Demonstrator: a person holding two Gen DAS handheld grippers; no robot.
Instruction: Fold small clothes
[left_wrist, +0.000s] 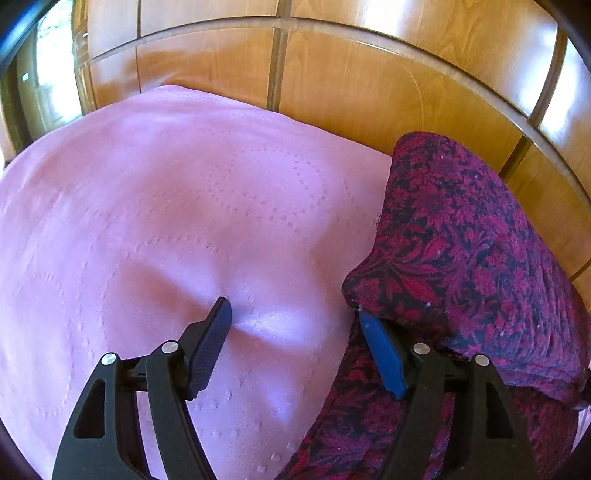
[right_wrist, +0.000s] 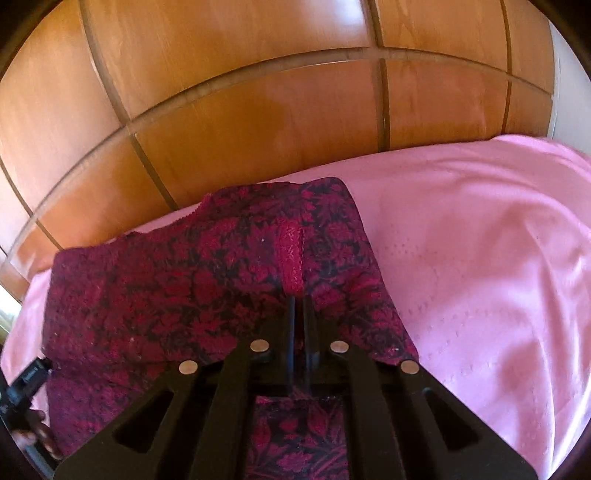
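Right gripper (right_wrist: 299, 295): jaws clenched tight on the red-and-black floral garment (right_wrist: 184, 295), pinching a raised part of the cloth near a strip of red lace trim (right_wrist: 291, 254). Left gripper (left_wrist: 295, 325): jaws spread wide, nothing pinched. Its black left finger (left_wrist: 210, 343) presses a dent into the pink bedspread (left_wrist: 166, 206); its blue right finger (left_wrist: 382, 354) sits at the garment's (left_wrist: 461, 240) lifted fold (contact there cannot be told). Garment lies on the bedspread (right_wrist: 480, 240) near its far edge, partly doubled over itself. Beyond the bed stand wooden wardrobe panels (right_wrist: 240, 110). In the right wrist view the left gripper (right_wrist: 26, 384) shows at the near left edge.
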